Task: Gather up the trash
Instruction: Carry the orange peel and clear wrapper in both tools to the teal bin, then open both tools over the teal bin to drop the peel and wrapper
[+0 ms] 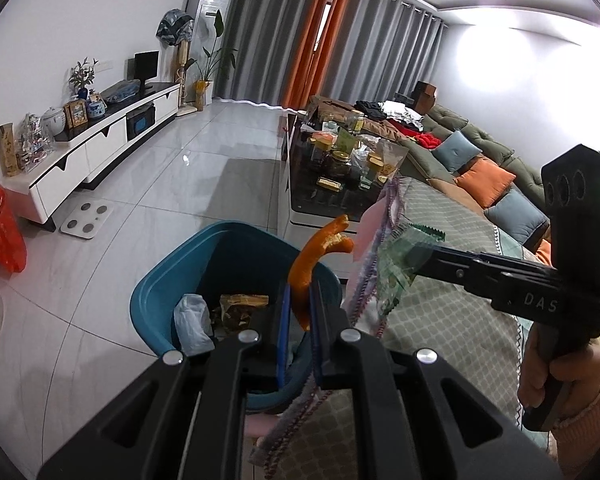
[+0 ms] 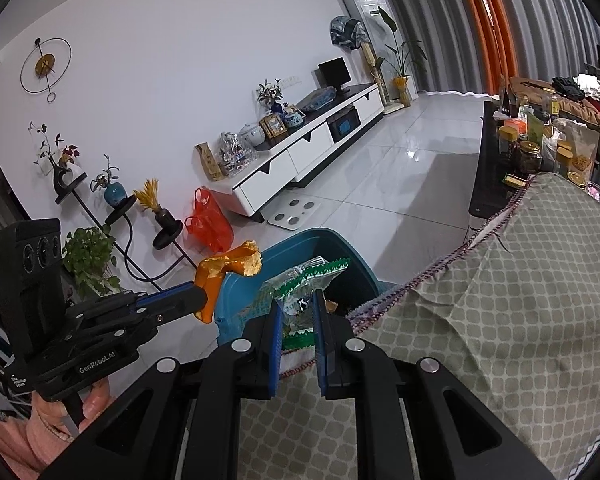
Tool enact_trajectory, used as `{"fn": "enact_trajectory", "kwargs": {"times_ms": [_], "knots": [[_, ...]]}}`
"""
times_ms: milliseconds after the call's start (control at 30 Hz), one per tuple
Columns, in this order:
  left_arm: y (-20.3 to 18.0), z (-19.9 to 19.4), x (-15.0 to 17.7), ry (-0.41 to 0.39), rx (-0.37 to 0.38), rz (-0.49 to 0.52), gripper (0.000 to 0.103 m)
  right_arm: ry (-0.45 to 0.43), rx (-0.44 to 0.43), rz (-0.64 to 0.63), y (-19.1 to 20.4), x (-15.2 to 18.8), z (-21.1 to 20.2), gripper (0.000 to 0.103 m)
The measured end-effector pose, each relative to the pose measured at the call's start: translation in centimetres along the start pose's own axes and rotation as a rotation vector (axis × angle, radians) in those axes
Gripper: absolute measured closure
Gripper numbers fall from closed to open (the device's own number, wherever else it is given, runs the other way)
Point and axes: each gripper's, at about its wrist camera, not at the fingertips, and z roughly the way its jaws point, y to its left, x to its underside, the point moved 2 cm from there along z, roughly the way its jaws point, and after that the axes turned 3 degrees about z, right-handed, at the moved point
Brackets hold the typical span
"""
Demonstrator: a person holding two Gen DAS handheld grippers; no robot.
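Two hand-held grippers carry trash toward a blue bin (image 1: 171, 276), the landmark for all positions below. The left gripper (image 1: 300, 304) has its jaws closed tight on a curled strip of orange peel (image 1: 308, 256), which stands above the bin's near rim. The right gripper (image 2: 296, 312) has its jaws narrowed onto a clear wrapper with green zigzag edges (image 2: 300, 280); the wrapper hangs over the near side of the bin, beside the patterned cloth (image 2: 500, 300) that covers the surface just right of the bin.

Risks, as judged from this position: the peel sits over the rim and not the bin's middle, so an early release could send it down the outside onto the tiled floor (image 1: 159, 184). The wrapper is light and crinkled; it may cling to a pad, or drift onto the cloth. The two grippers are near each other over one opening, so they could knock together.

Contents of the bin: a crumpled white bag or tissue (image 1: 191, 320) against the left wall and a brown, flattened packet (image 1: 239, 308) beside it; the rest is in shadow.
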Motion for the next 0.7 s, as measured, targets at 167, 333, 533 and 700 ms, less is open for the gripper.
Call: {"fn": "enact_trajectory", "kwargs": {"times_ms": [167, 333, 533, 700], "knots": [[0.4, 0.5, 0.1, 0.016, -0.014, -0.011, 0.093, 0.024, 0.02, -0.005, 0.2, -0.3, 1.5, 0.089], [0.9, 1.5, 0.3, 0.035, -0.031, -0.021, 0.093, 0.056, 0.034, -0.014, 0.5, -0.6, 3.1, 0.089], [1.7, 2.7, 0.8, 0.062, -0.042, -0.041, 0.093, 0.087, 0.058, -0.019, 0.7, -0.8, 4.7, 0.089], [2.4, 3.6, 1.0, 0.085, -0.043, -0.058, 0.093, 0.123, 0.079, -0.034, 1.0, -0.8, 6.5, 0.089]]}}
